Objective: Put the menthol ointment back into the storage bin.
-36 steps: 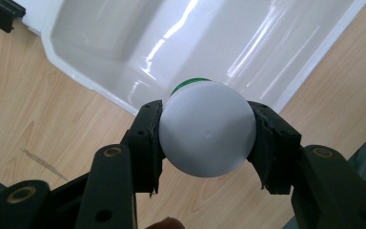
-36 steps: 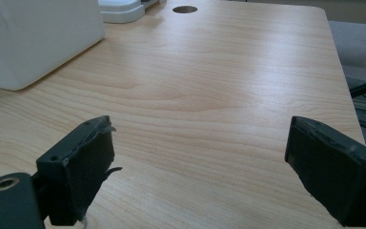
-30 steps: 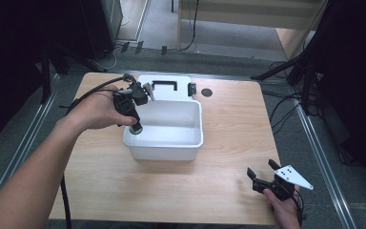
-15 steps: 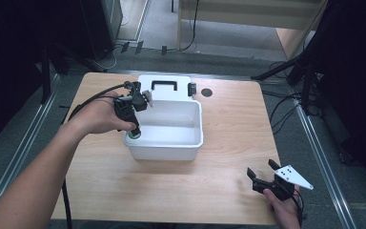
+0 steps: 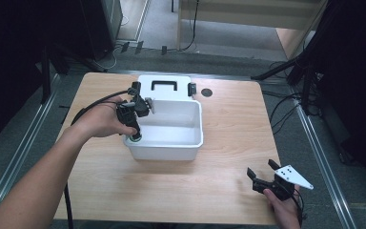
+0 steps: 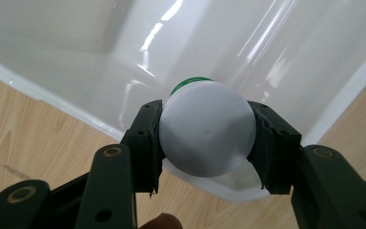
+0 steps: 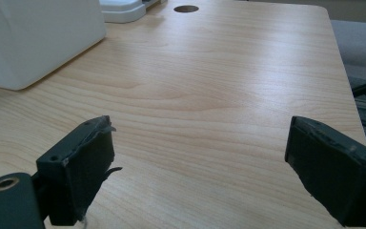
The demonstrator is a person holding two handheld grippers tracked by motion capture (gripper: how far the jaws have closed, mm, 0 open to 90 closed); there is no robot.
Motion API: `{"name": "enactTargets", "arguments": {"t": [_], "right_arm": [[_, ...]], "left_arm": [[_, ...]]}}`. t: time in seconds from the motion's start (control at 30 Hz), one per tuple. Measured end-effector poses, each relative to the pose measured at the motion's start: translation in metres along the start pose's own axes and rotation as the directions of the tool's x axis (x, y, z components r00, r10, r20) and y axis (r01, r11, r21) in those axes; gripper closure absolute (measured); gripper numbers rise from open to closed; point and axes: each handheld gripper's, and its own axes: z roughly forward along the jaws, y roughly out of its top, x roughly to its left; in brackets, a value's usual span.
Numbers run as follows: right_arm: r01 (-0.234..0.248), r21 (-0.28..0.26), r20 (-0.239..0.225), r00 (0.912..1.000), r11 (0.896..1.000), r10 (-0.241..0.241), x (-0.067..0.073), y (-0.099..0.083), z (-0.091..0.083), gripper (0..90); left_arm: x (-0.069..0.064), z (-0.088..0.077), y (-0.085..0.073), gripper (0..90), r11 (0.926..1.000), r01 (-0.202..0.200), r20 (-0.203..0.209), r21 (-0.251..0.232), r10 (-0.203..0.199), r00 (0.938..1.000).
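Your left forearm comes in from the lower left of the high view and slants up across the table (image 5: 228, 124), wrist bent so the hand sits over the near-left corner of the white bin (image 5: 190, 143). The left gripper (image 5: 134, 135) points steeply down from that hand, its cable looping back along your arm. Its jaws are clamped on a white bottle (image 6: 206, 140); in the left gripper view you look at the bottle's rounded white base, squeezed from both sides by the black pads, with a green cap (image 6: 189, 84) showing at the far end. The bottle hangs cap-down inside the bin's corner, just within the rim; whether the cap touches the floor of the bin you cannot tell.

Behind the bin lies its white lid (image 5: 164, 87) with a black handle.

Your right hand rests at the near-right corner of the table, well apart from the bin. The right gripper (image 5: 266, 177) lies nearly level, aimed toward the bin, jaws spread wide with bare wood between them.
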Motion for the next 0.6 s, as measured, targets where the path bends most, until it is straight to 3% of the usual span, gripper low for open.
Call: {"name": "enactTargets", "arguments": {"t": [0.33,0.6], "right_arm": [[0.000,0.000,0.000,1.0000,1.000,0.000,0.000,0.000,0.000,9.6],[-0.005,0.002,-0.002,1.0000,1.000,0.005,0.000,0.000,0.000,9.6]], "left_arm": [[-0.003,0.017,0.001,51.2,0.9991,-0.036,0.005,0.022,0.036,0.9993],[-0.005,0.032,0.001,51.2,0.9990,-0.036,0.016,0.026,0.036,0.9992]]}}
